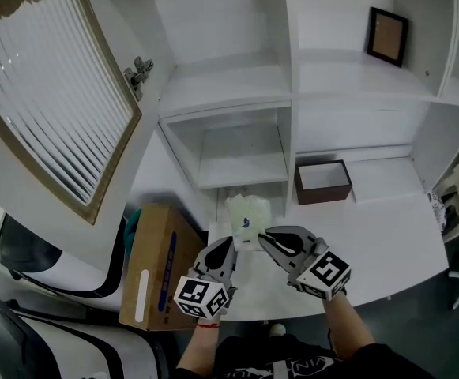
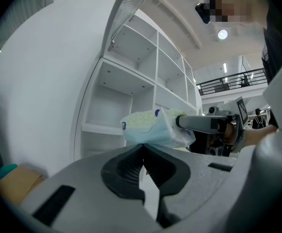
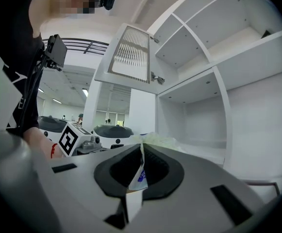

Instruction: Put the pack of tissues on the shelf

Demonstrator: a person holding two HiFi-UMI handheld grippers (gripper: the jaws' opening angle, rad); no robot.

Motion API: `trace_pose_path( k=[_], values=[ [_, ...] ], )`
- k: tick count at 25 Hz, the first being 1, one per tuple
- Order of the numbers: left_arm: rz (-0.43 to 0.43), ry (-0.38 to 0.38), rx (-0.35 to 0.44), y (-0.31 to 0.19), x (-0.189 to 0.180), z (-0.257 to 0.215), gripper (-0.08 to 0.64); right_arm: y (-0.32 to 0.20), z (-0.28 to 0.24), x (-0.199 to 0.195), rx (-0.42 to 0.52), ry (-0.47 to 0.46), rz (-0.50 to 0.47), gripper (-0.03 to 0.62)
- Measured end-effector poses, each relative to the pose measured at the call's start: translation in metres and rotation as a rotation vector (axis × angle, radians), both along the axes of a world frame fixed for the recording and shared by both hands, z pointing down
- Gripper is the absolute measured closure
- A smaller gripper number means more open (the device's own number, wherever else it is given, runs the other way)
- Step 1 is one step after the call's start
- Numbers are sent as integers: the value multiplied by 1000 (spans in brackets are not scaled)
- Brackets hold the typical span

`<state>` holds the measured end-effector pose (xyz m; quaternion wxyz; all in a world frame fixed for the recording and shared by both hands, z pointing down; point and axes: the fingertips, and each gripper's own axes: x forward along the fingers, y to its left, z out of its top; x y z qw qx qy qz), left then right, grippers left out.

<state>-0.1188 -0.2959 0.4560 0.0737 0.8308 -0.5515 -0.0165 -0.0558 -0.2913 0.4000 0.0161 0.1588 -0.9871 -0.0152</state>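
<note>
The pack of tissues (image 1: 249, 215), pale green in a clear wrapper with a blue mark, is held above the white counter (image 1: 387, 243) in front of the open shelf compartment (image 1: 241, 164). My left gripper (image 1: 234, 242) is shut, its tips pinching the pack's lower left edge. In the left gripper view the pack (image 2: 150, 127) sits right on top of the closed tips (image 2: 141, 148). My right gripper (image 1: 262, 236) is shut on the wrapper from the right. In the right gripper view (image 3: 141, 147) a flap of wrapper (image 3: 138, 174) hangs between the jaws.
A dark brown open box (image 1: 322, 181) stands on the counter to the right of the compartment. A cardboard box (image 1: 159, 267) sits low at the left. A slatted cabinet door (image 1: 47, 93) hangs open at the upper left. A small framed picture (image 1: 387, 35) stands on a higher shelf.
</note>
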Motion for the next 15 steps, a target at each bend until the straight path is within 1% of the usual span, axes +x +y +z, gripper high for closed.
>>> trace_pose_path(
  k=[2, 4, 7, 10, 15],
  values=[
    [-8, 8, 7, -3, -1, -4, 554, -4, -3, -2, 14, 9, -10, 586],
    [-10, 15, 13, -7, -2, -9, 554, -7, -7, -5, 29, -3, -27, 586],
    [1, 28, 18, -13, -5, -16, 554, -15, -14, -9, 41, -16, -28, 586],
    [28, 31, 29, -20, -8, -19, 554, -21, -19, -13, 52, -22, -12, 586],
    [103, 32, 33, -42, -10, -22, 554, -41, -20, -19, 63, 7, 50, 586]
  ],
)
